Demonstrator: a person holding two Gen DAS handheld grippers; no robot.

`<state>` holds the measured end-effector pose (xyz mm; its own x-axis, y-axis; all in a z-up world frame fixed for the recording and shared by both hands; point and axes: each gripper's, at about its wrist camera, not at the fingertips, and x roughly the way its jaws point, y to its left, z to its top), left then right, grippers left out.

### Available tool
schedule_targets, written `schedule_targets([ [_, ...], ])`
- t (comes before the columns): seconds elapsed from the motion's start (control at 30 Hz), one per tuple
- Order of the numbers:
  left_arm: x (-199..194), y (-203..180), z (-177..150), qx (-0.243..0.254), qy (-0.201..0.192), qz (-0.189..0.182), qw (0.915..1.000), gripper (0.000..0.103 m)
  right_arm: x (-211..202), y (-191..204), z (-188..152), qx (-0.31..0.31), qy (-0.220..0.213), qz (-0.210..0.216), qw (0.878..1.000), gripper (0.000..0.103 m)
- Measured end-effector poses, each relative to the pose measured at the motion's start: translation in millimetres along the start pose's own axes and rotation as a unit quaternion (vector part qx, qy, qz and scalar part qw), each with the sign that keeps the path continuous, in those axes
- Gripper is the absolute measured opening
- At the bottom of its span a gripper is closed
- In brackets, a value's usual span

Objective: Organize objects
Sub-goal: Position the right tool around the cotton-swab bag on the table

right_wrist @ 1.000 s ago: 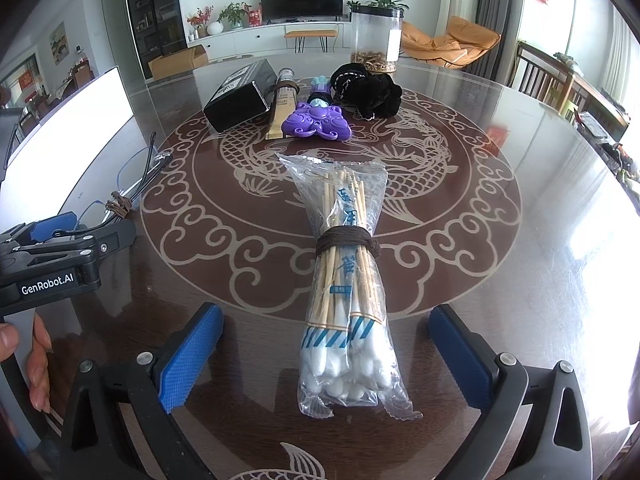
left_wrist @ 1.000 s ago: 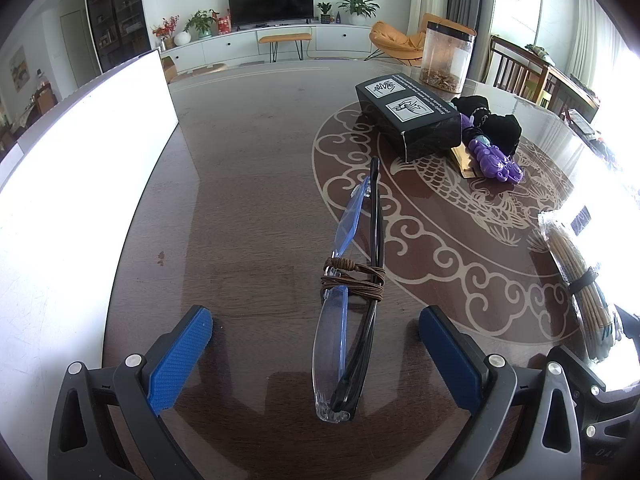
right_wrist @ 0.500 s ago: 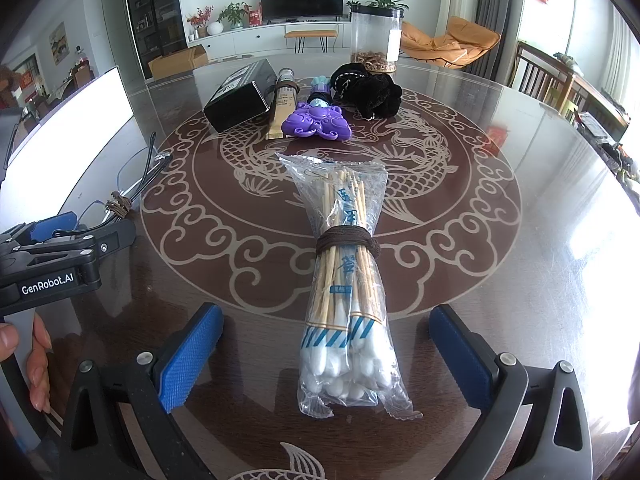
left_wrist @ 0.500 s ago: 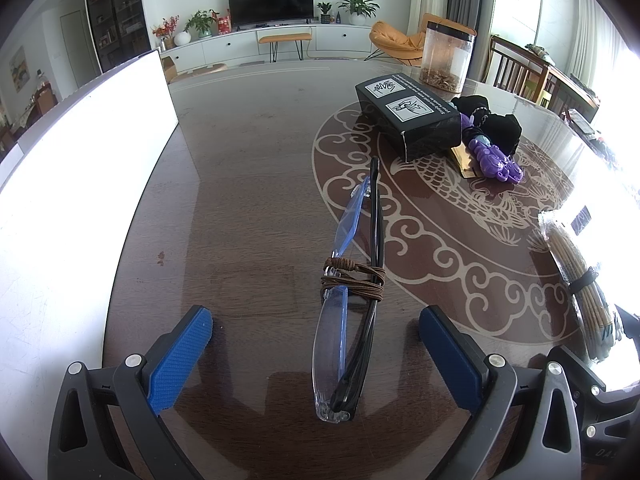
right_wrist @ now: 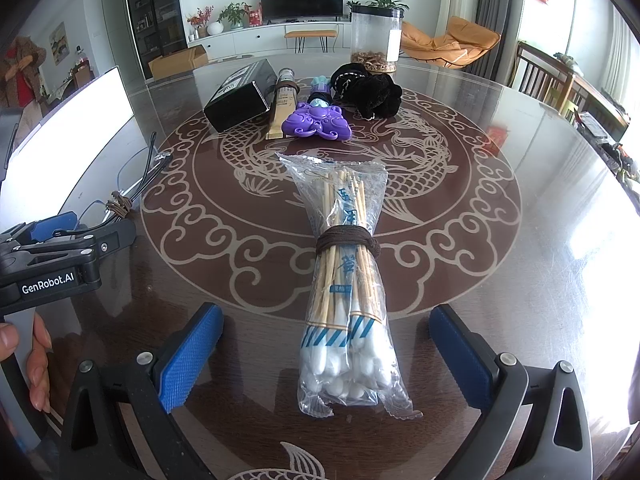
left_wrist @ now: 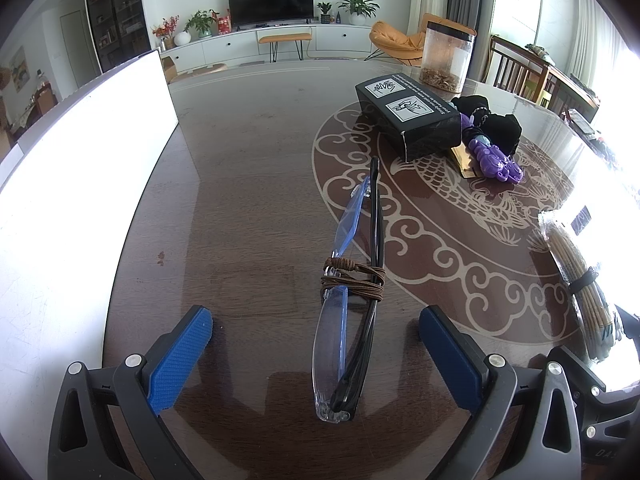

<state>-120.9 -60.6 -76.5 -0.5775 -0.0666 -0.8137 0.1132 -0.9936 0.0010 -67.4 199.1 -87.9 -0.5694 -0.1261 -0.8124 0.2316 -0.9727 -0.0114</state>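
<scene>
Folded glasses (left_wrist: 352, 300) with blue lenses and black arms, bound by a brown cord, lie on the dark table between the fingers of my open left gripper (left_wrist: 316, 336). A plastic bag of cotton swabs (right_wrist: 348, 280), tied with a brown band, lies between the fingers of my open right gripper (right_wrist: 326, 338). Neither gripper touches its object. The glasses also show at the left in the right wrist view (right_wrist: 132, 196), beside the left gripper's body.
A black box (right_wrist: 240, 96), a gold tube (right_wrist: 282, 108), a purple toy (right_wrist: 316, 122) and a black cloth bundle (right_wrist: 368, 88) sit at the far side of the table's round pattern. A clear canister (right_wrist: 374, 38) stands behind them. A white board (left_wrist: 80, 168) stands along the left.
</scene>
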Motion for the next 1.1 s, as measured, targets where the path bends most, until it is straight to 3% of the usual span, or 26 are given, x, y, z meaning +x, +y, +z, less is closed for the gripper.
schedule_targets([
  [0.63,-1.0,4.1,0.9,0.02,0.008,-0.017,0.9996,0.103,-0.1,0.3,-0.5,0.0,0.0,0.0,1.0,0.103],
  [0.8,1.5,8.9,9.4,0.044,0.045,-0.029,0.9976,0.102,0.5,0.7,-0.3,-0.001,0.0,0.001,1.0,0.103],
  [0.87,0.5,3.6,11.4,0.048,0.037,-0.031,0.9977,0.094,-0.2,0.6,-1.0,-0.001,0.0,0.001,1.0,0.103],
  [0.97,2.2,-3.2,15.2,0.063,0.033,-0.041,0.9966,0.09,-0.3,0.8,-1.1,-0.001,0.0,0.001,1.0,0.103],
  [1.03,1.4,-6.4,17.7,0.071,0.023,-0.047,0.9961,0.075,-0.1,0.8,-1.1,-0.001,0.0,0.001,1.0,0.103],
  [1.07,-1.0,-8.1,18.3,0.075,0.014,-0.048,0.9959,0.045,0.0,0.8,-1.1,-0.001,0.0,0.001,1.0,0.103],
  [1.1,-3.0,-10.0,19.6,0.079,0.008,-0.047,0.9957,0.026,0.0,0.8,-1.0,-0.001,0.0,0.002,1.0,0.103],
])
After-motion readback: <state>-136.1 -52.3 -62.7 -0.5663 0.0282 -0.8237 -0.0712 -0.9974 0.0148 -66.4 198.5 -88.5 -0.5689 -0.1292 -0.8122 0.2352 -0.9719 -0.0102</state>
